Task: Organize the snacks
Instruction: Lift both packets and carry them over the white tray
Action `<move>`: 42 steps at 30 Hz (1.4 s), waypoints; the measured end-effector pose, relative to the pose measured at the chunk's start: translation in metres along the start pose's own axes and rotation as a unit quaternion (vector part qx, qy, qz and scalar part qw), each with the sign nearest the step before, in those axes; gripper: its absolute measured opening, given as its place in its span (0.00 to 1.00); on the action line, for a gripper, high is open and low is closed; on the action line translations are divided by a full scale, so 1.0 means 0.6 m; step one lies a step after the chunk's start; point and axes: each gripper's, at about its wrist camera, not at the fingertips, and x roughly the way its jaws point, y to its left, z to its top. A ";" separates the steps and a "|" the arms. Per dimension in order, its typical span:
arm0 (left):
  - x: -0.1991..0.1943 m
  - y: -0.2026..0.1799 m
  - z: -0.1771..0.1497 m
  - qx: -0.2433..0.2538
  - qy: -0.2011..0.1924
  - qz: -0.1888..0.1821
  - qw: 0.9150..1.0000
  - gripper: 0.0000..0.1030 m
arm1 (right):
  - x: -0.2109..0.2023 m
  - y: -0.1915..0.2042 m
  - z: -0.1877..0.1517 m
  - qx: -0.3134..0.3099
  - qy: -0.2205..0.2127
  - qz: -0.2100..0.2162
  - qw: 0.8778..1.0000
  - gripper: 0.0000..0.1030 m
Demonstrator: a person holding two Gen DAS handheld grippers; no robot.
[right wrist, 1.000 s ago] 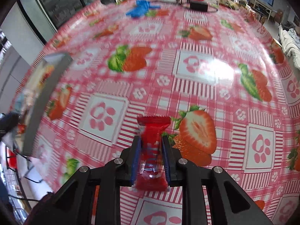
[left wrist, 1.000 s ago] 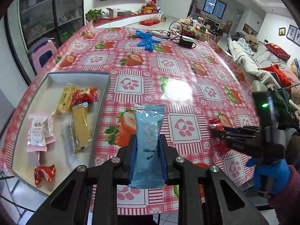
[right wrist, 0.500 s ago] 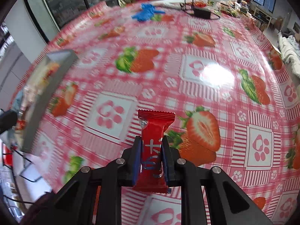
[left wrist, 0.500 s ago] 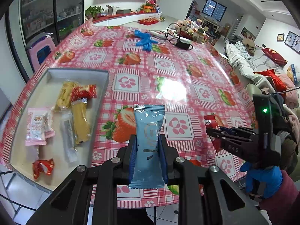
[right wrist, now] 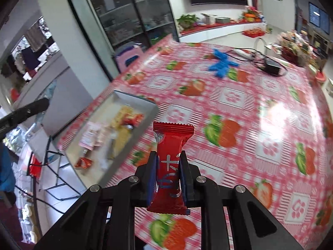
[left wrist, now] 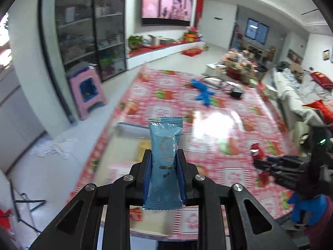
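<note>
Between the blue-padded fingers (left wrist: 147, 175) of the left gripper (left wrist: 163, 174) a light blue snack packet (left wrist: 164, 162) is clamped upright, its crimped top edge standing clear above the fingertips. In the right wrist view a red snack packet (right wrist: 171, 166) is pinched in the same upright manner between the pads of the right gripper (right wrist: 168, 179), white markings being visible on its wrapper. Both packets are carried above a table (right wrist: 260, 129) covered in a pink checked cloth with strawberries and paw prints. A shallow grey tray (right wrist: 143, 125) is seen at the table's left edge, ahead and to the left of the right gripper; yellow, pink and red wrapped snacks (right wrist: 116, 129) are lying inside it, though blur prevents closer identification. From the left wrist view the tray is largely hidden behind the held packet. Farther along the table a blue glove (right wrist: 221, 64) and a black power adapter (right wrist: 272, 66) with cable are noted, well apart from the tray.
</note>
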 end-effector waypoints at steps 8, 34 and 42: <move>0.073 0.063 -0.046 -0.020 0.033 0.051 0.998 0.24 | 0.041 0.103 0.080 -0.053 0.009 0.031 0.998 0.21; 0.263 0.115 -0.098 -0.050 0.102 0.060 0.992 0.25 | 0.300 0.201 0.084 -0.086 0.131 0.033 0.987 0.21; 0.293 0.110 -0.087 -0.036 0.101 0.067 0.992 0.25 | 0.325 0.192 0.089 -0.079 0.137 0.015 0.987 0.21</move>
